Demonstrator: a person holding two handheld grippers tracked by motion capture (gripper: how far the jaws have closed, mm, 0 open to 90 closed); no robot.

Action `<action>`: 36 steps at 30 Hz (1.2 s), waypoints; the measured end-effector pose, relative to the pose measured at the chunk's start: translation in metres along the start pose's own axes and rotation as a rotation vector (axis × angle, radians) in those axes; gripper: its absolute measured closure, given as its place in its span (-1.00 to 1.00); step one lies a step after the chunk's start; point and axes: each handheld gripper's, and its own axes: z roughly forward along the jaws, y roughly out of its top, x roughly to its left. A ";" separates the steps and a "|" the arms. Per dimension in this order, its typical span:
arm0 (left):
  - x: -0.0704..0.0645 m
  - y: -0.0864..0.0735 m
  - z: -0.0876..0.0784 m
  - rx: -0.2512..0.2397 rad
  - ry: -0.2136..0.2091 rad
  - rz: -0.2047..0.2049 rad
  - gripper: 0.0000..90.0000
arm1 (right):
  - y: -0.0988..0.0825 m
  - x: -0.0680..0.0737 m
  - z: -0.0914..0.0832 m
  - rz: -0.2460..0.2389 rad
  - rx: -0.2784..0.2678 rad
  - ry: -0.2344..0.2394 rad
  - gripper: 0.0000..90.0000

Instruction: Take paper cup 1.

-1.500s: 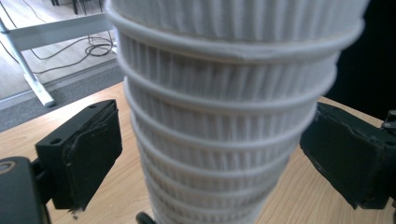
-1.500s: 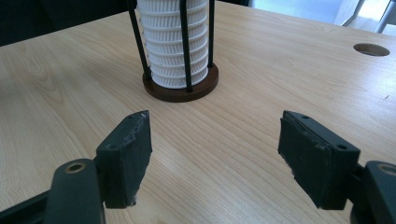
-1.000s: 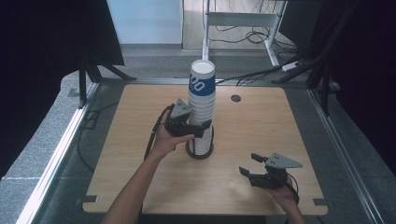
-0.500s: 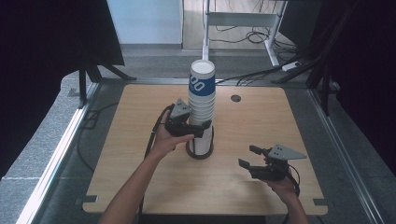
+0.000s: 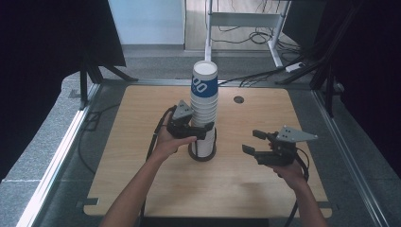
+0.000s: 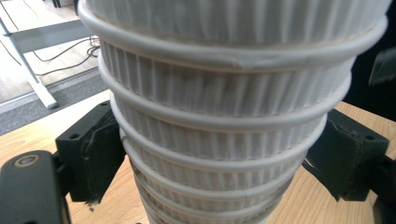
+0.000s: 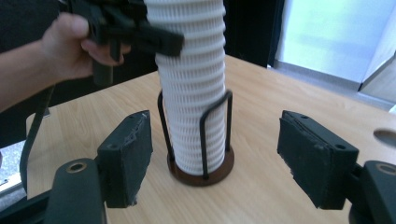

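With the left gripper clamped on the ribbed paper cup stack, the spread-jawed right gripper should be centred on the stack ahead before closing.

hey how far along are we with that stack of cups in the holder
Done: the left hand-held gripper is clamped around the cup stack, low down, just above the wire holder.
In hand: the right hand-held gripper hangs open above the table, jaws toward the stack, touching nothing.
Left: no cup looks separated; the blue-banded top cup sits on the stack, so pulling one off likely remains.
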 end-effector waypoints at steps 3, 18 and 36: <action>0.000 0.000 0.000 0.001 0.002 0.001 -0.72 | 0.011 0.001 0.002 -0.011 -0.008 0.011 -0.40; -0.001 0.000 -0.001 0.007 0.002 0.010 -0.72 | 0.083 0.008 0.024 -0.069 -0.014 0.100 -0.40; -0.002 0.000 -0.001 0.009 0.002 0.012 -0.72 | 0.121 0.015 0.039 -0.086 -0.044 0.111 -0.40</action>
